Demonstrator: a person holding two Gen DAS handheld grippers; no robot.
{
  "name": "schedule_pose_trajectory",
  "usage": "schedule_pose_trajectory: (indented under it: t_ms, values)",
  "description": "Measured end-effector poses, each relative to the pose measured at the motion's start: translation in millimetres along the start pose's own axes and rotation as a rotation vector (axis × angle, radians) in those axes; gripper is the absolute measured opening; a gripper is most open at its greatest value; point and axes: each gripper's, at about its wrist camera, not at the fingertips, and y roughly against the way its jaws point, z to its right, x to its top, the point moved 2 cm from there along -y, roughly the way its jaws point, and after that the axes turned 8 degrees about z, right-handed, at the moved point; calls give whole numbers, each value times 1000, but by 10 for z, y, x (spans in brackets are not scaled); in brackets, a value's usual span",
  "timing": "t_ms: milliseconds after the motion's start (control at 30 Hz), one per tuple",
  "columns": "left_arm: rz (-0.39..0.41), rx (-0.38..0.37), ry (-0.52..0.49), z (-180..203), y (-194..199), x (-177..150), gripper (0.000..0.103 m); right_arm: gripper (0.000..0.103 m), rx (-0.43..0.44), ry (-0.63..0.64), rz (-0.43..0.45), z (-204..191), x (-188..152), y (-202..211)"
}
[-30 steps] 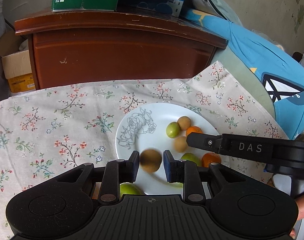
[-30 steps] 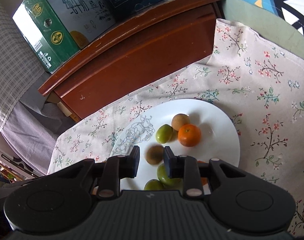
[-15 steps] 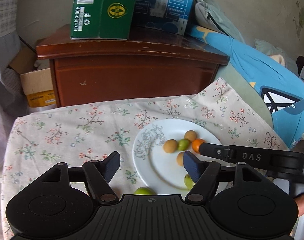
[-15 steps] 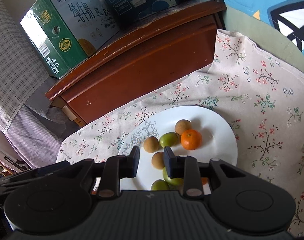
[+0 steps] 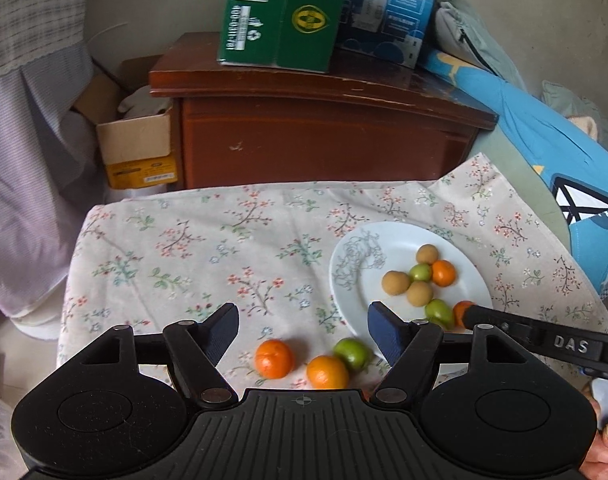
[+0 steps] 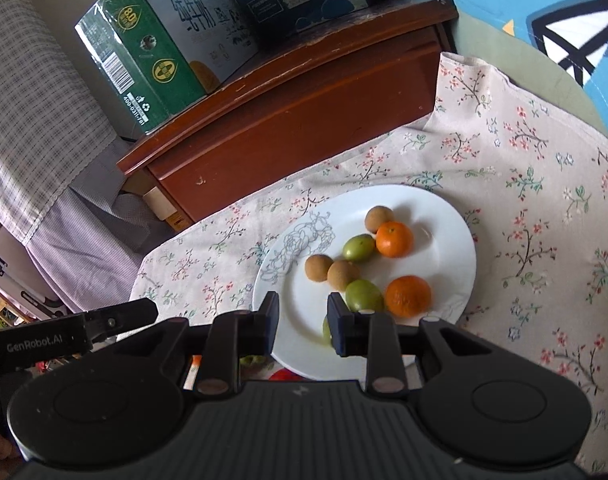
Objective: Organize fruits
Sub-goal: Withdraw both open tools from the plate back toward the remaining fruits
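We found the left gripper [image 5: 302,326] with jaws just spread and empty, and the right gripper [image 6: 302,317] closed on nothing. Three loose fruits, among them an orange [image 5: 274,358], lay at lower centre beside the plate [image 5: 478,276]. We judged them light, round, apt to roll: grip across the middle.

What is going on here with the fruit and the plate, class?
A person holds a gripper in each hand and is sorting small fruits onto a white plate on a flowered cloth. The left gripper has just been opening, with nothing between its fingers. The right gripper is shut and empty above the plate's near edge. Seven fruits sit on the plate; two oranges and a green fruit wait on the cloth.
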Motion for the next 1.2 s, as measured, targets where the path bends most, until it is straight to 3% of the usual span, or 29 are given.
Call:
schedule_pose_trajectory:
  t_ms: [433,767,1200]
  values:
    - [-8,57,38,-279,100,-109,72,28,35,6,-58,-210,-352,182]
    - [-47,87,61,-388,-31,-174,72,28,107,89,-101,-461,-533,67]
    - [-104,83,74,-323,-341,-266,72,28,114,177,-141,-546,-703,-207]
